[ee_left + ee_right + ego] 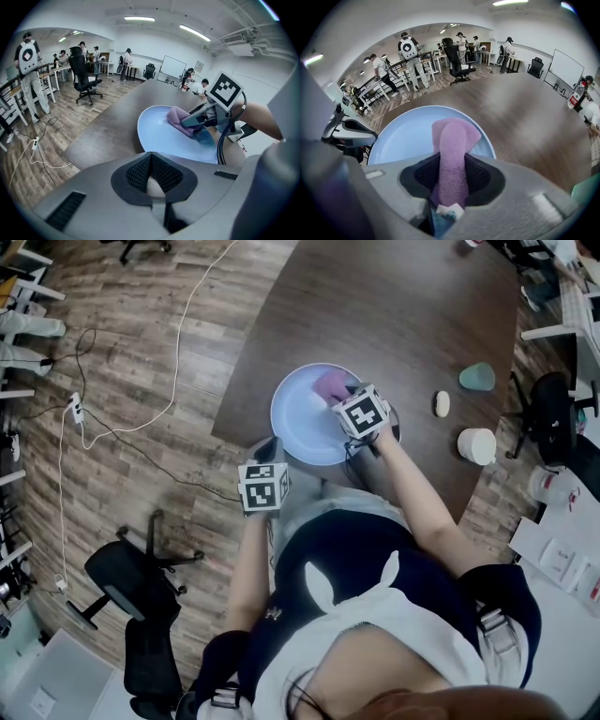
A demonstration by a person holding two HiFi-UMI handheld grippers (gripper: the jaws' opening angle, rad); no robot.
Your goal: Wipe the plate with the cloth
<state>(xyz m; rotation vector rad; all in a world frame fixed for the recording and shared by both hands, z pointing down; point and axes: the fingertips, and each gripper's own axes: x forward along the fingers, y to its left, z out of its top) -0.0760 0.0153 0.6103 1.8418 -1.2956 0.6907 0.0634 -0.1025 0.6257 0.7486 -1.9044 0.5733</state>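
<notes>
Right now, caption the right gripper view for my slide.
Right gripper clamps a purple cloth and holds it over the pale blue plate on the brown table.

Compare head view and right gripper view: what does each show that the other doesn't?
Head view only: the person's torso and arms, the right gripper's marker cube, a white container right of the plate. Right gripper view only: its fingers shut on the cloth, people standing behind, a whiteboard. Both: the purple cloth on the light blue plate, the dark table.
</notes>
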